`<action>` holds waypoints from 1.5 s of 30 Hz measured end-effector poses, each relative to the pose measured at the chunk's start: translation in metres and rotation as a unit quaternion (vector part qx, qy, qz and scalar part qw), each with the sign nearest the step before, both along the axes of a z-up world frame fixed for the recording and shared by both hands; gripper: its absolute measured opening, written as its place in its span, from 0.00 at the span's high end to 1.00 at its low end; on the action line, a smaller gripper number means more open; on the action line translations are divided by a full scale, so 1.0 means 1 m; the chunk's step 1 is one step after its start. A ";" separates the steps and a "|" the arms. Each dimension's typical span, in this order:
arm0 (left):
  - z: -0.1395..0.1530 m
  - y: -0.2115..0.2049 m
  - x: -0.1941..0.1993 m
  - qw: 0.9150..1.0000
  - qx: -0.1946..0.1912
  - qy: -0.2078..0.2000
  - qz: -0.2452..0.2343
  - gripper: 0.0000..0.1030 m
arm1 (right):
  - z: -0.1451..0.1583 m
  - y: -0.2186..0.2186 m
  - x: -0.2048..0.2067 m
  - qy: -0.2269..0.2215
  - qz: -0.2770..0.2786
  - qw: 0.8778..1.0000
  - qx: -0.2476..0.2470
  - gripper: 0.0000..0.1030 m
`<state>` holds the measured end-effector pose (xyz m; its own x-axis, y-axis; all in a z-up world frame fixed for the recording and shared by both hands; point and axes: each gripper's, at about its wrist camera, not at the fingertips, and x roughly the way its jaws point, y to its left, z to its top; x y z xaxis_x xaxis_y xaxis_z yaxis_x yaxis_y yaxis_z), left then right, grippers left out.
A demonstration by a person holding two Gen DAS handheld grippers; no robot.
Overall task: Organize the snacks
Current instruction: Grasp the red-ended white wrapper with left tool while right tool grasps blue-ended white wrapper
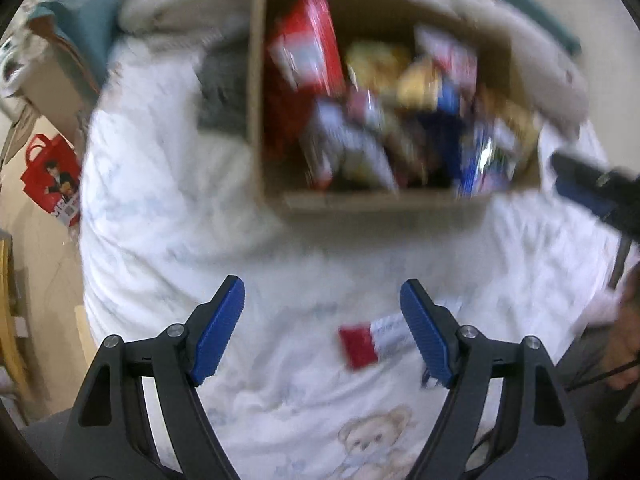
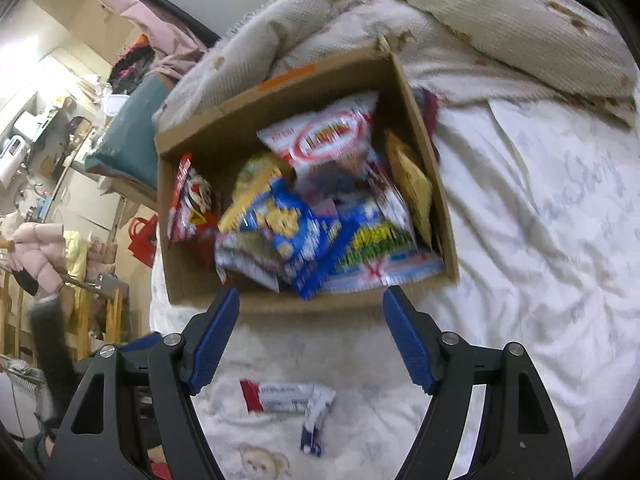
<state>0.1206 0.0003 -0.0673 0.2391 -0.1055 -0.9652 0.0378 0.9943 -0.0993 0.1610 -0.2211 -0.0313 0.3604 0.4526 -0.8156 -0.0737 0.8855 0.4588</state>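
A cardboard box (image 1: pixel 256 128) (image 2: pixel 272 88) full of snack packets sits on a white bed sheet. In it are a red packet (image 1: pixel 308 44), a blue packet (image 2: pixel 288 224) and a white packet with a red ring (image 2: pixel 332 132). A small red-and-white snack bar (image 1: pixel 376 340) (image 2: pixel 276 396) lies loose on the sheet in front of the box, with a small blue-and-white wrapper (image 2: pixel 314 428) beside it. My left gripper (image 1: pixel 322 296) is open and empty above the sheet. My right gripper (image 2: pixel 310 308) is open and empty near the box's front edge; it also shows in the left wrist view (image 1: pixel 592 192).
A beige blanket (image 2: pixel 480 12) is bunched behind the box. A teal cushion (image 2: pixel 132 128) and a red bag (image 1: pixel 52 176) are off the bed's left side, with clothes and furniture beyond. A bear print (image 1: pixel 380 440) marks the sheet.
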 end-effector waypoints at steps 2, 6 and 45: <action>-0.019 -0.011 -0.005 1.000 0.004 0.024 -0.010 0.25 | -0.006 -0.005 -0.010 0.017 -0.009 1.000 0.002 0.25; -0.055 -0.057 -0.010 0.990 0.048 0.064 -0.115 0.25 | -0.016 -0.014 -0.027 0.042 -0.024 0.999 0.006 0.25; 0.001 0.020 -0.035 0.999 -0.002 0.023 0.044 0.70 | -0.093 0.087 -0.061 0.108 0.116 0.969 -0.190 0.83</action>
<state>0.0852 0.0207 -0.0661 0.2032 -0.0906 -0.9749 -0.0547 0.9931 -0.1036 0.0996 -0.1337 -0.1241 0.0876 0.1526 -0.9844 -0.2306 0.9645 0.1290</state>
